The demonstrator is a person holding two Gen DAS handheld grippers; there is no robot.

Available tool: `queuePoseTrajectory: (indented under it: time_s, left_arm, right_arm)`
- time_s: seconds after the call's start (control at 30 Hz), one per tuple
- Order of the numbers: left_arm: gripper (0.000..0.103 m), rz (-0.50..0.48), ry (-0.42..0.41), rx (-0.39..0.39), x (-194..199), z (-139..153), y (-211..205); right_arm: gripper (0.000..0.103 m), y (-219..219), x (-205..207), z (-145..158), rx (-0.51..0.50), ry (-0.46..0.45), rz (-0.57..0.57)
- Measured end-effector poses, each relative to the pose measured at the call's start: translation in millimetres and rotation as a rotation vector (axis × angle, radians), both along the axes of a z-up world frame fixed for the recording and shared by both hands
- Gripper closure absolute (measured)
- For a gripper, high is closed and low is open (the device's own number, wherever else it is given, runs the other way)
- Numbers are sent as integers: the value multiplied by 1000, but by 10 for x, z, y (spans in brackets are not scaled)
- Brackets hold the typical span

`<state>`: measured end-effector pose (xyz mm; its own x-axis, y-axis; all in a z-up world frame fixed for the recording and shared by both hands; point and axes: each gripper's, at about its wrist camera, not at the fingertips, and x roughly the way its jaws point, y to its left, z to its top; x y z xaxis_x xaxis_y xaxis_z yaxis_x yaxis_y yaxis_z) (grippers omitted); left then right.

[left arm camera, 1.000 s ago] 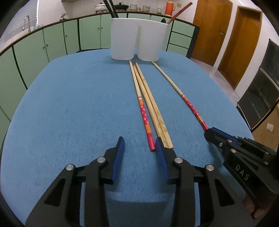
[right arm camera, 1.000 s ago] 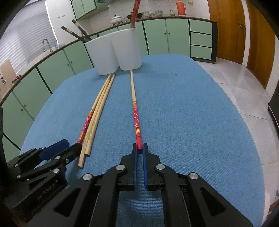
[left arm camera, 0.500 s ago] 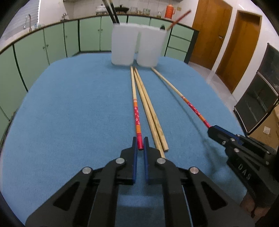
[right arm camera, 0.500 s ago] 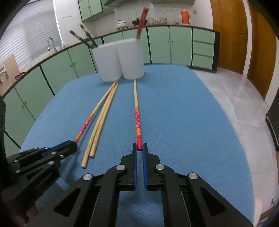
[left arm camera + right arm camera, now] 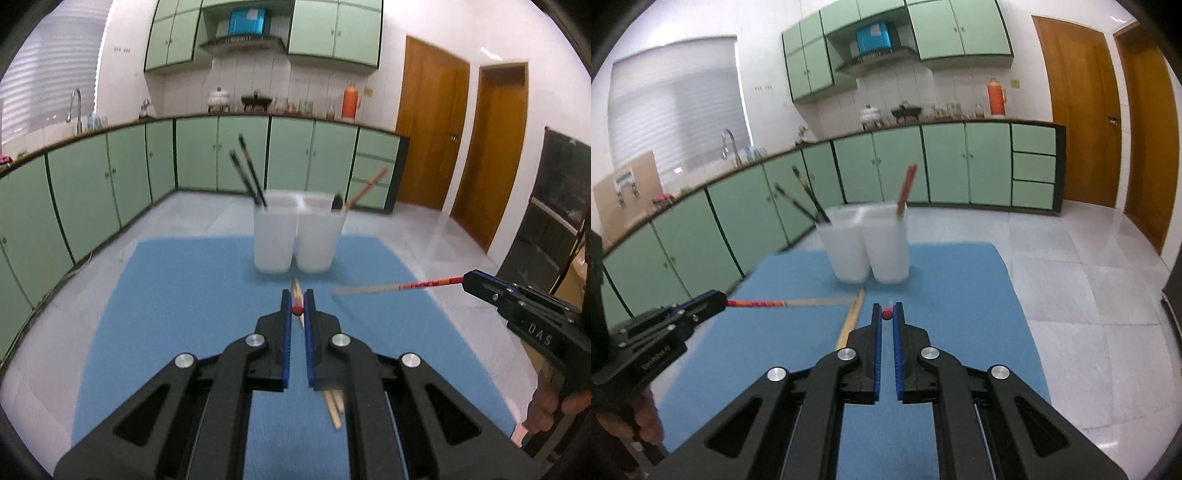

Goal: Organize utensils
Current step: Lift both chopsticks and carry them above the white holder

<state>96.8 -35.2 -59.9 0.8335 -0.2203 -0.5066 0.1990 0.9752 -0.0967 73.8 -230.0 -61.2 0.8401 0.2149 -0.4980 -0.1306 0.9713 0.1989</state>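
Green kitchen cabinets (image 5: 92, 192) behind, blue mat (image 5: 184, 295) below, now seen from higher than a second ago. On the mat's far end, two white cups (image 5: 295, 240), dark chopsticks (image 5: 247, 173) in the left one. Near the cups, two plain wooden chopsticks (image 5: 851, 319) left lying. Left gripper (image 5: 297, 308) clamped on one red-tipped chopstick (image 5: 757, 303), right gripper (image 5: 886, 314) clamped on the other (image 5: 402, 286); both lifted off the mat. Probably next: into a cup.
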Motion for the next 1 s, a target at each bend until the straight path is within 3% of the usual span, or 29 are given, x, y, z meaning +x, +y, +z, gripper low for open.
queuePoseTrajectory:
  time_s: [0.3,0.73,1.0]
  left_arm:
    - [98,-15,-65,-29,294,441,-5]
    - [98,-31,-133,-38,405,760,28]
    - [98,-19,-225,-46,517,1076,27]
  right_arm:
    - [97,-33,264,543,38,-50,57]
    - [98,15,394,863,23,-95,108]
    - [98,46,541,1228,8,-176,117]
